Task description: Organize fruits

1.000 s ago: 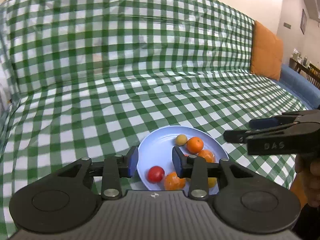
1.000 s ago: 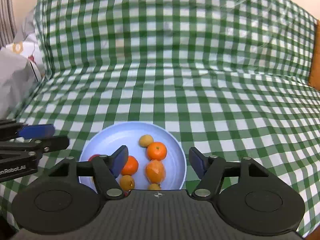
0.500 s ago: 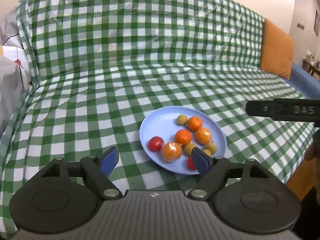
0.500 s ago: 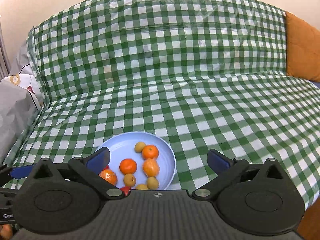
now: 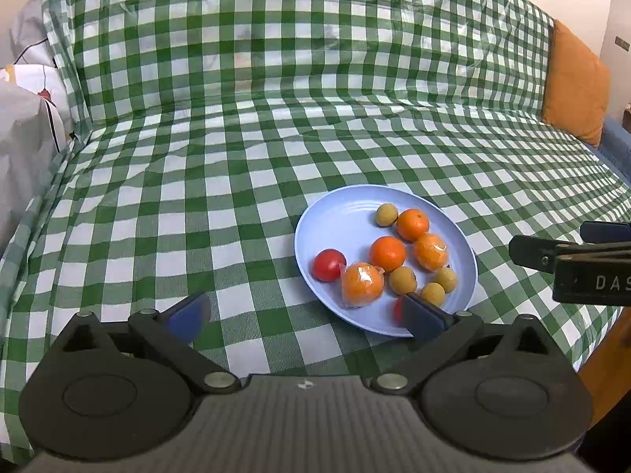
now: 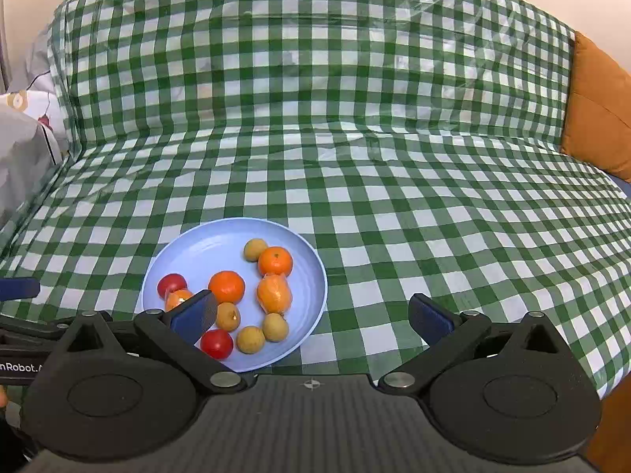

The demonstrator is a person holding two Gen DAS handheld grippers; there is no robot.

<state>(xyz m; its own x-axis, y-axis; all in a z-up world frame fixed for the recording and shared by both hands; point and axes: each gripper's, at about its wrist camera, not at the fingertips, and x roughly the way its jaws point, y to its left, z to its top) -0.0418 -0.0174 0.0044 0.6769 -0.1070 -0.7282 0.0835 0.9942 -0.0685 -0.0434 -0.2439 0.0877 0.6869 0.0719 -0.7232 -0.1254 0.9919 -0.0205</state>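
On checked cloth [image 5: 236, 181], plate [image 5: 339, 216] w/ fruit, orange cushion [image 5: 575, 86] far right, both tools [image 5: 303, 315] [image 6: 311, 315] spread wide, empty.

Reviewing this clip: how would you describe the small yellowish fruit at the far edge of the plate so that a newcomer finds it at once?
On the green checked cloth sits a light blue plate of fruit. At its far side lies a small yellowish fruit, touching a bare orange. Unlike the other small yellowish fruits, clustered at the near edge, it sits alone at the back.

- A green-and-white checked cloth [image 5: 236, 157] is seen.
- A light blue plate [image 5: 339, 220] is seen.
- Orange mandarins [image 5: 387, 253] and red tomatoes [image 5: 328, 264] are shown.
- An orange cushion [image 5: 574, 86] is seen.
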